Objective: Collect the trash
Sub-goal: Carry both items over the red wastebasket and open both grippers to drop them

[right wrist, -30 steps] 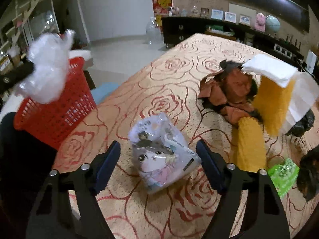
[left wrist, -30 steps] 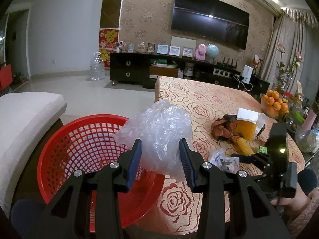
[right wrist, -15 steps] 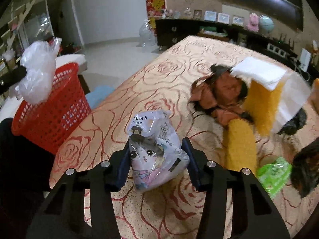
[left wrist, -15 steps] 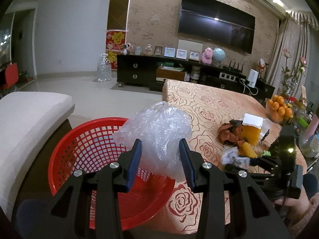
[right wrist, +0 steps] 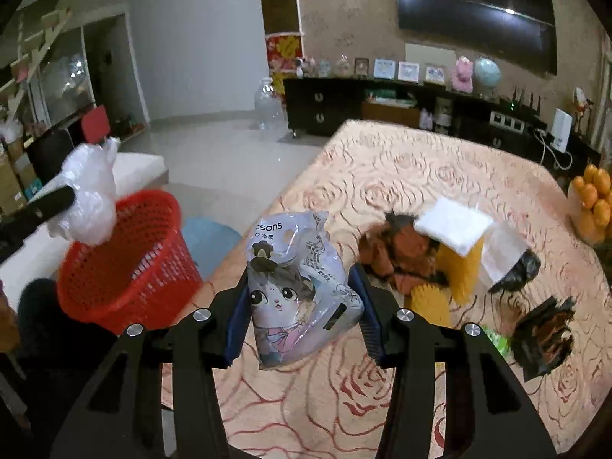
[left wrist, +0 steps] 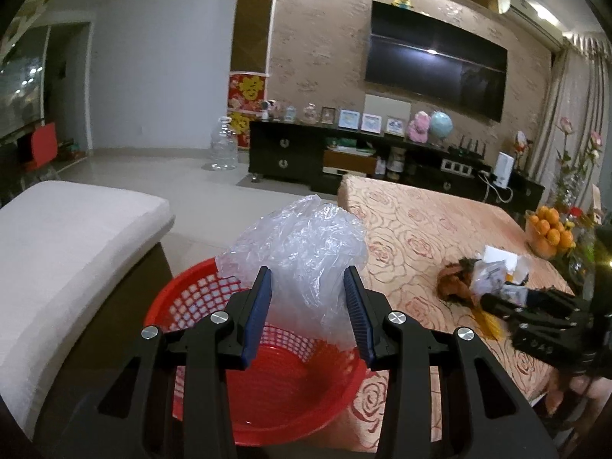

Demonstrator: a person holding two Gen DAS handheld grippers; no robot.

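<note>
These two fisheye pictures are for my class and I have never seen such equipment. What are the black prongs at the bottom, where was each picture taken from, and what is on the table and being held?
The prongs are two-finger grippers that a person holds, one in each hand, each with a camera looking along its fingers. In the left camera's picture, the left gripper is shut on a crumpled clear plastic bag above a red basket. In the right camera's picture, the right gripper is shut on a cat-print packet, lifted off the rose-patterned table. On the table lie brown wrappers, yellow packaging, a white pad and oranges.
</note>
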